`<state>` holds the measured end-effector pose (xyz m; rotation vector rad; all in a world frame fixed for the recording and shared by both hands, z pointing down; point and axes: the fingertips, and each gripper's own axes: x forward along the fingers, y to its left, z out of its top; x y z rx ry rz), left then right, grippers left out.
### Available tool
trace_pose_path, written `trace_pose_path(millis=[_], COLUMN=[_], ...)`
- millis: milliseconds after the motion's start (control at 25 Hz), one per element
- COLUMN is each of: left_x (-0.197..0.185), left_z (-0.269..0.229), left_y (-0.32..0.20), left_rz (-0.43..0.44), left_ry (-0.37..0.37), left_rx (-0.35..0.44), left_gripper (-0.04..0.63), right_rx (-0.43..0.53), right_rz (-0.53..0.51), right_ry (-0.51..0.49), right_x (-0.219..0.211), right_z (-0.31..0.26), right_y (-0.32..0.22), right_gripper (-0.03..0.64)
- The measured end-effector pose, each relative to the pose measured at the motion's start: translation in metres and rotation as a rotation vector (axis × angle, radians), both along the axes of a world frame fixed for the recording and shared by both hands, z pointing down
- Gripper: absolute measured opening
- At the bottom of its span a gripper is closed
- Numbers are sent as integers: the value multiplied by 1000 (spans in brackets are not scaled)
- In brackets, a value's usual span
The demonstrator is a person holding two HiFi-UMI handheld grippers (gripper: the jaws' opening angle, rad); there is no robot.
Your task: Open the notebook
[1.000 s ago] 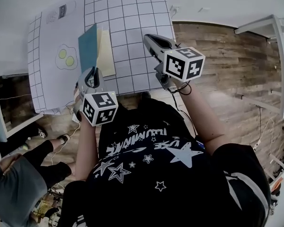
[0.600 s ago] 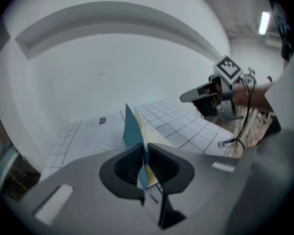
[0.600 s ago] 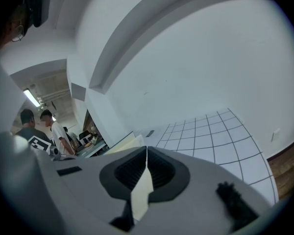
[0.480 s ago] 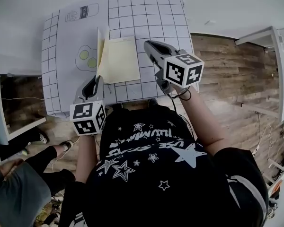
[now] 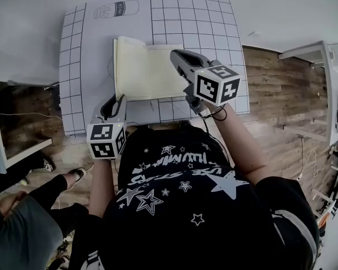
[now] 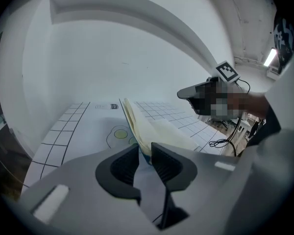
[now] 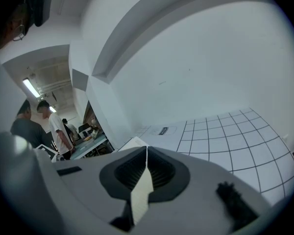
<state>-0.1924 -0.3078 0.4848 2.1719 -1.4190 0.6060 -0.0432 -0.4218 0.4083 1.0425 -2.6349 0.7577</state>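
**At the tools' tips: notebook open on the worktop**

Just ahead of the left tool, the notebook lies open with its cream pages up. It rests on the gridded mat that covers the worktop. The notebook's near-left corner sits right at this tool's tips.

In the left gripper view, the jaws stand a little apart and have just been opening. The blue cover's corner shows at the mouth of the gap, and the pads do not press on it, so the tool is released. From that corner a few leaves rise, tilted up and away from the tool. The rest of the pages lie flat to the tool's right. To the left of the raised leaves, an egg print shows on the mat.

Over the notebook's far-right part hangs the right tool, pointing away from the person. In the right gripper view its jaws are clenched, pad against pad. A thin cream sliver shows in the seam and widens behind the pads. I cannot tell whether that is a pinched page or the paper seen below. A pale page corner peeks out just left of its tips, and the grid squares spread ahead and to its right.
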Motion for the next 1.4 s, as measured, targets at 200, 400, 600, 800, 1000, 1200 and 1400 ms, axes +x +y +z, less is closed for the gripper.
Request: trace_pose_path(millis=[200,400,600,800,1000,1200,1400], left_x=[-17,-29,-42,-47,-44,-28,4], left_z=[24,45,62,72,62,27,-22], left_y=[2,2,6,12,19,27,45], left_rz=[28,44,119,151,151,78,4], left_ry=[11,-11,-161,-181,-195,-155,-109], left_rx=[-15,-56,-50,-68,-43,42,136], left_gripper=[117,144,200,201,198,198,193], right_rx=[-13,-35,-49,-65,-19,31,47], right_rz=[13,40,99,144,140,119,99], right_ry=[28,44,44,53,40,33,21], right_x=[-23,-38,-40,-31,-23,2,35], right_z=[5,14,22,31,15,-8,-22], right_y=[3,13,27,41,54,71,96], right_gripper=[17,17,17,17,17,17,18])
